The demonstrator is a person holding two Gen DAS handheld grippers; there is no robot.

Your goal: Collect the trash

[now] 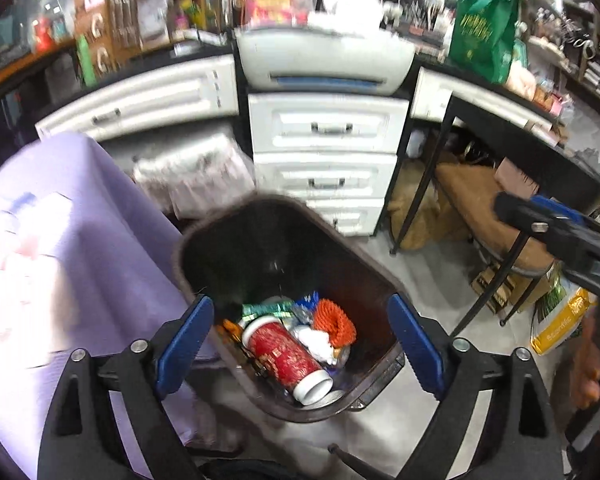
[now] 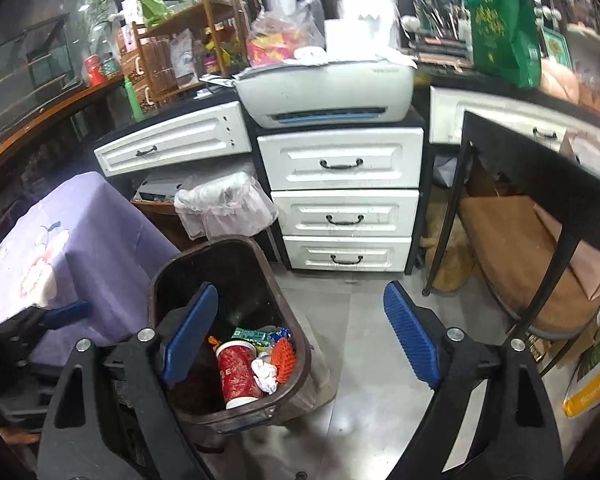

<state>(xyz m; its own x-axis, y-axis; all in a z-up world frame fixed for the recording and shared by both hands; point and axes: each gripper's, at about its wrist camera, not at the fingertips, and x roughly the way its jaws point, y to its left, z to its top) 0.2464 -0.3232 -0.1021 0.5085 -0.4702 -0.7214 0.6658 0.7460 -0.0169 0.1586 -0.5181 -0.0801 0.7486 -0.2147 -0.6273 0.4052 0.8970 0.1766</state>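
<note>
A dark brown trash bin (image 1: 352, 264) stands on the floor; it also shows in the right wrist view (image 2: 168, 268). Inside lie a red paper cup (image 1: 288, 356) (image 2: 238, 372), an orange net (image 1: 336, 320) (image 2: 284, 358), a white crumpled tissue (image 1: 318, 342) (image 2: 266, 374) and green and blue wrappers (image 1: 268, 308). My left gripper (image 1: 300, 344) is open and empty, right above the bin. My right gripper (image 2: 300, 340) is open and empty, over the bin's right rim and the floor. The right gripper also shows in the left wrist view (image 1: 556, 232), and the left gripper in the right wrist view (image 2: 56, 316).
A purple cloth-covered seat (image 2: 80, 248) is left of the bin. White drawers (image 2: 344, 200) with a printer (image 2: 324, 88) on top stand behind. A plastic-lined basket (image 2: 224, 204) sits behind the bin. A black table (image 2: 540, 176) and a brown stool (image 2: 516, 248) are to the right.
</note>
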